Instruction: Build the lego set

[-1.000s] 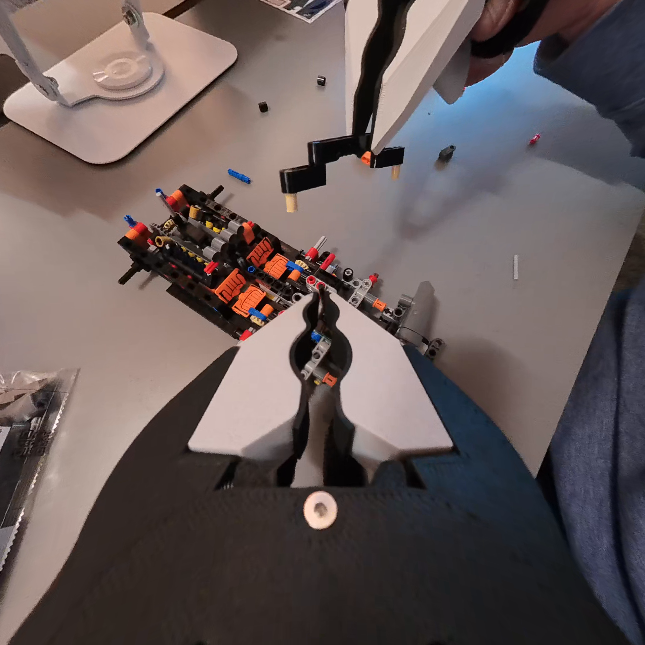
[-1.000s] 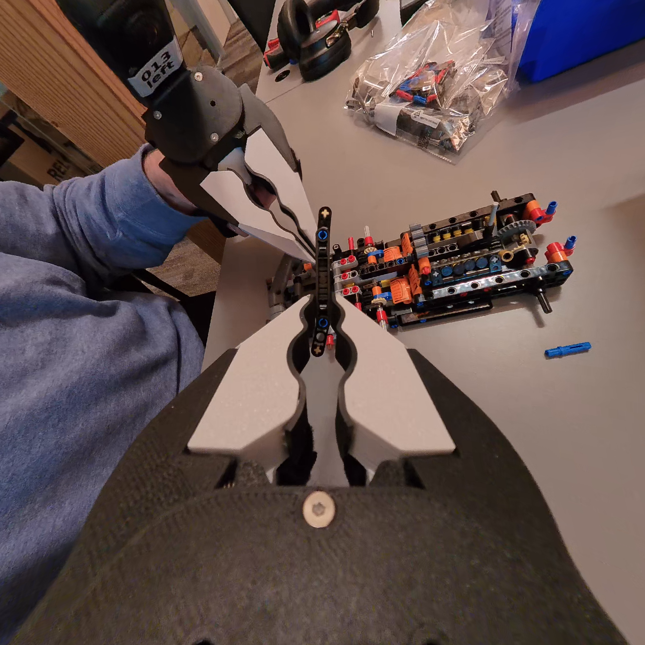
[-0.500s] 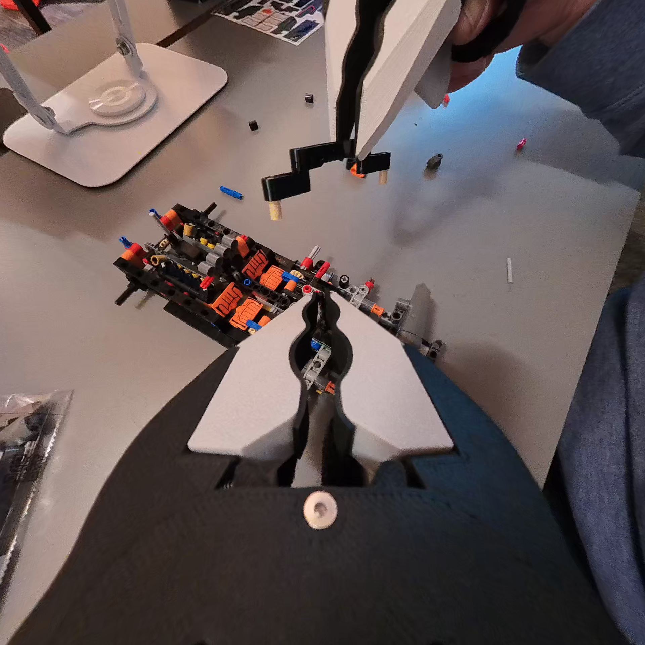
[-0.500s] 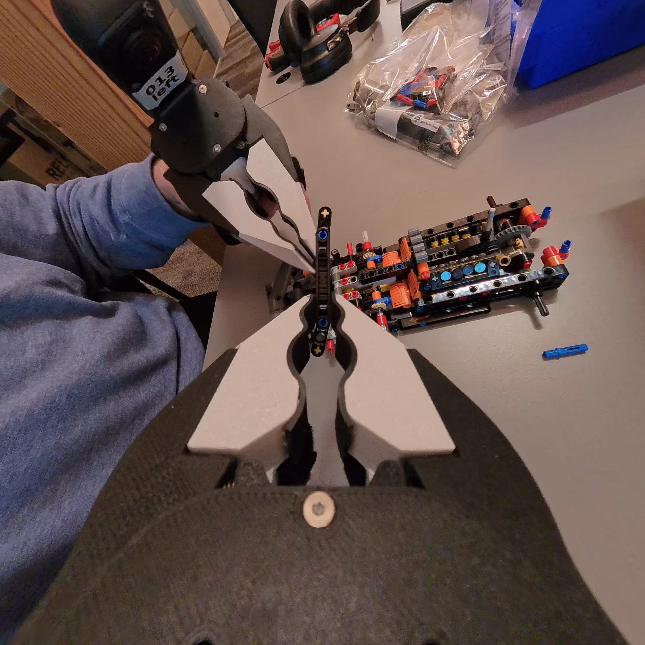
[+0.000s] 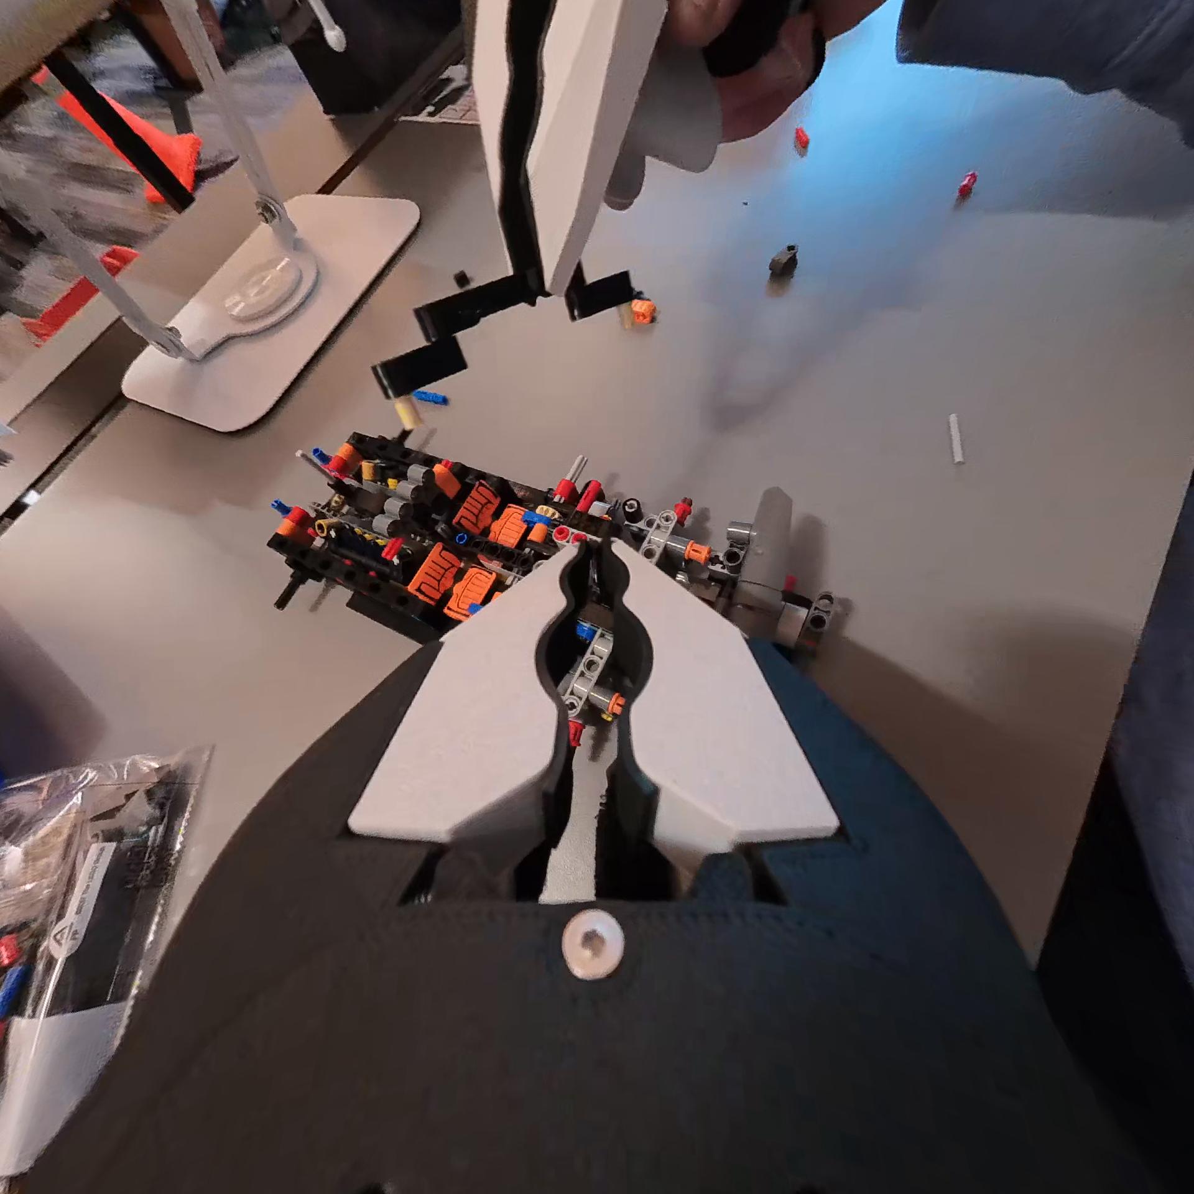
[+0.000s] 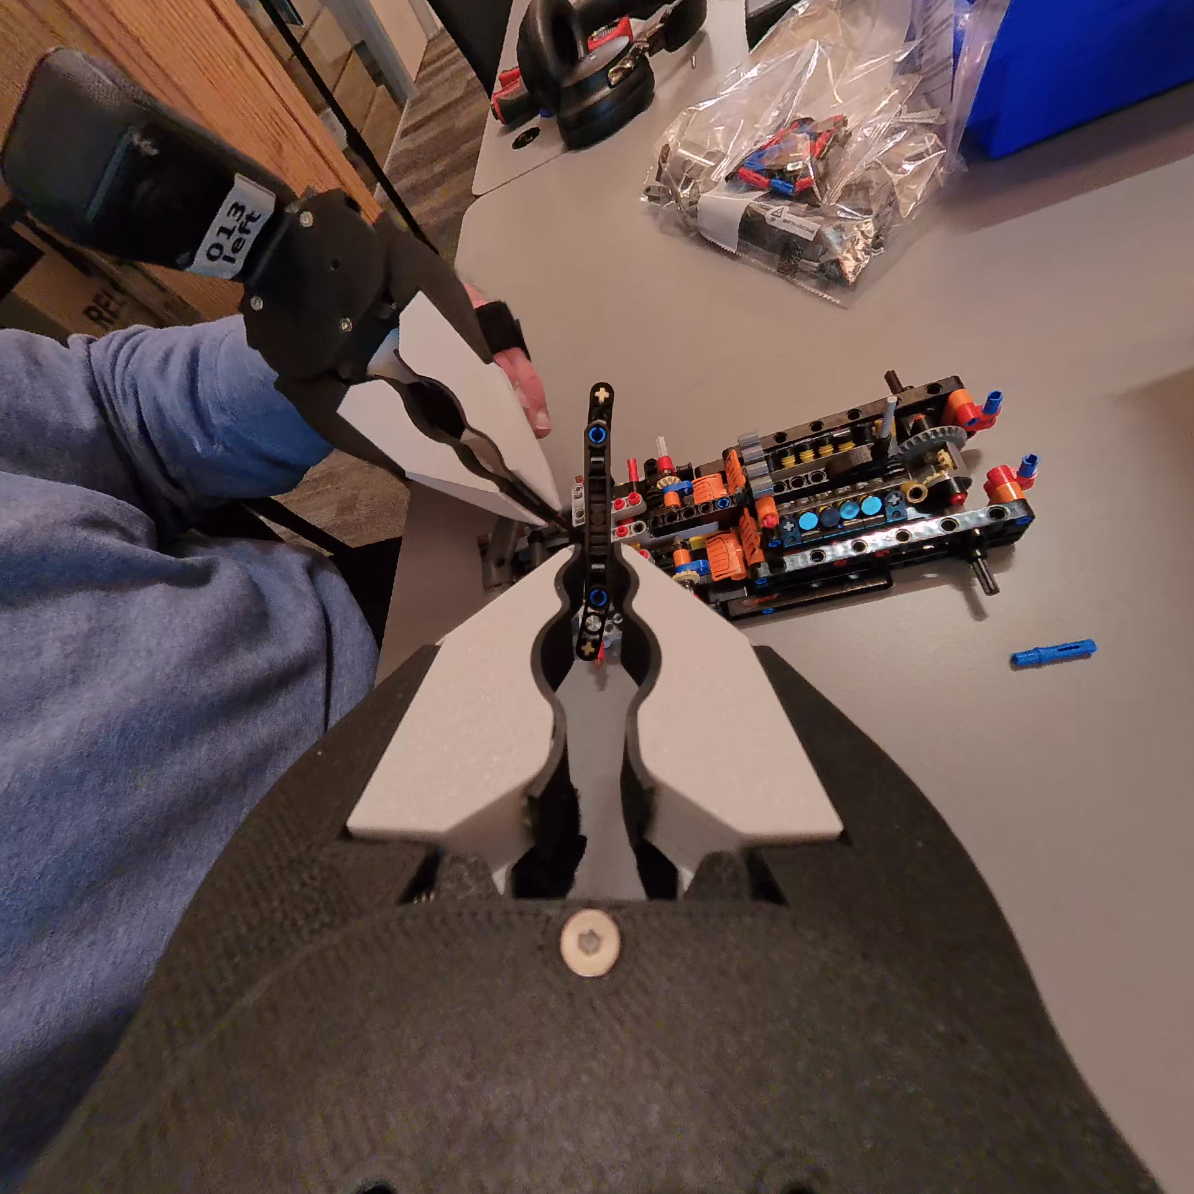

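The long lego model (image 5: 491, 543) lies on the grey table (image 5: 904, 581), black with orange, red and blue parts. My left gripper (image 5: 591, 549) is shut on the model's near end, by a grey liftarm (image 5: 591, 665). My right gripper (image 5: 543, 284) comes down from above, shut on a black stepped beam (image 5: 446, 329) with tan pins, held just above the model's far side. In the right wrist view my right gripper (image 6: 597, 549) grips the same beam (image 6: 597, 478) upright, in front of the model (image 6: 807, 510). The left gripper (image 6: 555, 513) pinches the model's left end.
A white stand base (image 5: 271, 303) sits at the back left. Bags of parts lie near (image 5: 84, 872) and far (image 6: 807, 174), with a blue bin (image 6: 1085, 64) behind. A loose blue pin (image 6: 1053, 652), a white rod (image 5: 956, 439), and small black (image 5: 783, 258) and red (image 5: 967, 183) pieces lie scattered. The table edge runs along the right. One gripper's finger ends stand about 7 centimeters off the other's.
My right gripper has carried the black beam lower and closer to the model's far side. My left gripper has tilted while keeping its hold on the model's end.
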`<state>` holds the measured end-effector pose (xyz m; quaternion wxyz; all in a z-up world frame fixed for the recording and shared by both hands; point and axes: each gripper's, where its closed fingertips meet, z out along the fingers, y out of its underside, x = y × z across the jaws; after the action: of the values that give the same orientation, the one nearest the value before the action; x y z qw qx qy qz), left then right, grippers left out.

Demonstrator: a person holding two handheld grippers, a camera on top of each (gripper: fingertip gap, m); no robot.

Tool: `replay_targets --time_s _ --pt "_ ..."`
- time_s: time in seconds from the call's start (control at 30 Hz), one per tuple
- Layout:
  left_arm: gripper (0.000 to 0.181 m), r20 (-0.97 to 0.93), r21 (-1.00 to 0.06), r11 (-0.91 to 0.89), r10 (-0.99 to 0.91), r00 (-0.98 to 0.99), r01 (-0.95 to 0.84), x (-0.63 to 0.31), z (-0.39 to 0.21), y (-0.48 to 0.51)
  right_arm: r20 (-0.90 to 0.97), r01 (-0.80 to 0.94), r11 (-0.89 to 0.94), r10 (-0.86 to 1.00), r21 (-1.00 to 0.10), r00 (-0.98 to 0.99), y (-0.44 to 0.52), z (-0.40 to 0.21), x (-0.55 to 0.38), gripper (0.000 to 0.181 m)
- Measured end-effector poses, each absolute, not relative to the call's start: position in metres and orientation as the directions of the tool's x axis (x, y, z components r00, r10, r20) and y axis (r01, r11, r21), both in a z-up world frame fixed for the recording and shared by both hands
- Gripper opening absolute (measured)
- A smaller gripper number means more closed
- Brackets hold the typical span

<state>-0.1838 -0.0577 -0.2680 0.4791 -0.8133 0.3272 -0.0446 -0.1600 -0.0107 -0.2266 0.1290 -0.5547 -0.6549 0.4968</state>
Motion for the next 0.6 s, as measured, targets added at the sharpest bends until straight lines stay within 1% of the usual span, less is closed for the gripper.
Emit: replay_targets --time_s 0.33,0.6 --pt "0.000 -0.284 -0.802 -0.299 -0.572 0.769 -0.518 -0.180 -0.270 -0.067 -0.377 0.600 -0.100 0.855 -0.794 -0.356 -0.014 -0.225 -0.160 0.005" --pt "0.000 -0.289 -0.802 -0.293 -0.572 0.768 -0.520 -0.178 -0.270 -0.071 -0.363 0.632 -0.060 0.859 -0.772 -0.362 -0.021 -0.233 -0.161 0.005"
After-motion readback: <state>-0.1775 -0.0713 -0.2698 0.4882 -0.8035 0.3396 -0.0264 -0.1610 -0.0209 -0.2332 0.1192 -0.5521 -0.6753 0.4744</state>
